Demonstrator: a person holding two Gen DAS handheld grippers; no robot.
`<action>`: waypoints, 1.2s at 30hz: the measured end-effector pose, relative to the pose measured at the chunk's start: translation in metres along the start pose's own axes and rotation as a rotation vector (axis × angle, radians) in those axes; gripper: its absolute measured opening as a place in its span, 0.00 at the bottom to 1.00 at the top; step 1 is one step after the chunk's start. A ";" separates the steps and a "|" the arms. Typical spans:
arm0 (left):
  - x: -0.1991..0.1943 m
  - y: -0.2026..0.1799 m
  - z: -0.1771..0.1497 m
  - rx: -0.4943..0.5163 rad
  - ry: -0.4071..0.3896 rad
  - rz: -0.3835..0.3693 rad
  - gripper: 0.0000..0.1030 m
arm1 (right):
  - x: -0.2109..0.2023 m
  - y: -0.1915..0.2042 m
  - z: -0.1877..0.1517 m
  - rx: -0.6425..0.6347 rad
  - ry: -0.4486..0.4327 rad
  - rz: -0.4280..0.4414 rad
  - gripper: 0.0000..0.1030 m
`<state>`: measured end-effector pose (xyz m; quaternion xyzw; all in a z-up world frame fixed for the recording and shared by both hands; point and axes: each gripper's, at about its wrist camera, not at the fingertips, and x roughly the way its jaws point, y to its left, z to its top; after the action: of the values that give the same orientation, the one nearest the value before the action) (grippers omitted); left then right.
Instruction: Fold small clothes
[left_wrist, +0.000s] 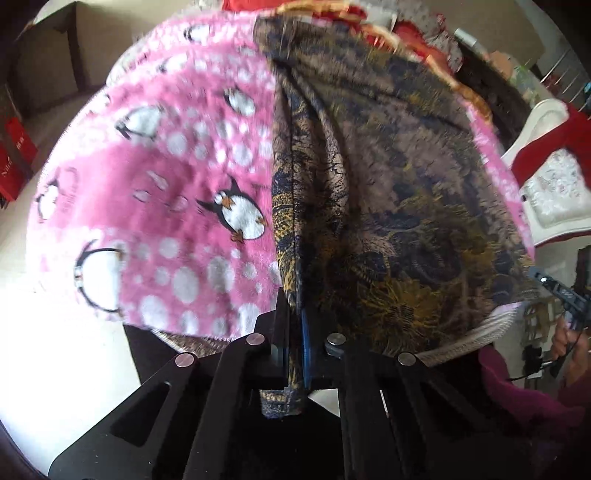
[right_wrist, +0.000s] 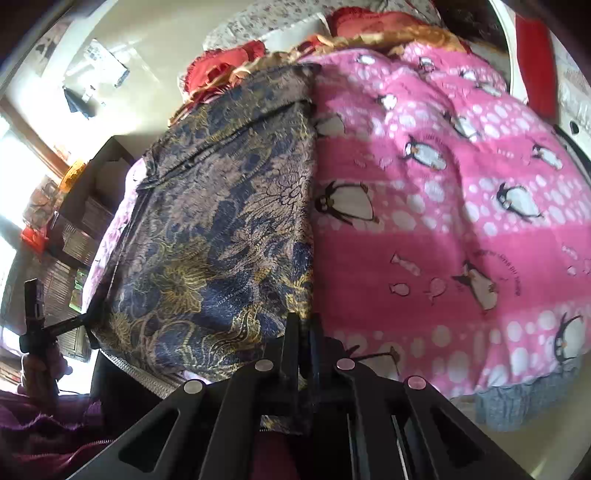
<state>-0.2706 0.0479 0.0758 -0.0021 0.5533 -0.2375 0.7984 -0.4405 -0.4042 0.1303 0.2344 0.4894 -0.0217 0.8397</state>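
A dark blue, brown and gold floral garment (left_wrist: 399, 206) lies spread on a pink penguin-print blanket (left_wrist: 159, 184). My left gripper (left_wrist: 295, 314) is shut on the garment's near left edge; cloth hangs out between the jaws. In the right wrist view the same garment (right_wrist: 221, 229) lies left of centre on the blanket (right_wrist: 443, 221). My right gripper (right_wrist: 301, 325) is shut on its near right corner. The right gripper (left_wrist: 557, 291) shows at the garment's far corner in the left wrist view, and the left gripper (right_wrist: 40, 328) shows at the left in the right wrist view.
Red and gold bedding (right_wrist: 229, 70) lies piled beyond the garment. A white headboard with red cloth (left_wrist: 546, 177) stands at the right. Shelves and a bright window (right_wrist: 48, 221) are at the left. The person's purple sleeve (left_wrist: 524, 398) is near the right gripper.
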 end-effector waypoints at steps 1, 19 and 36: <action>-0.007 0.002 -0.003 0.000 -0.015 0.004 0.03 | -0.004 0.001 -0.001 -0.006 -0.002 -0.003 0.03; 0.021 0.021 -0.021 -0.109 0.113 -0.040 0.47 | 0.007 -0.017 -0.010 0.112 0.020 0.068 0.61; 0.034 -0.008 -0.018 0.051 0.177 0.040 0.19 | 0.014 0.006 0.001 -0.072 0.104 0.099 0.11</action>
<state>-0.2800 0.0320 0.0412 0.0500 0.6152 -0.2348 0.7509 -0.4311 -0.3962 0.1212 0.2285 0.5205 0.0495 0.8212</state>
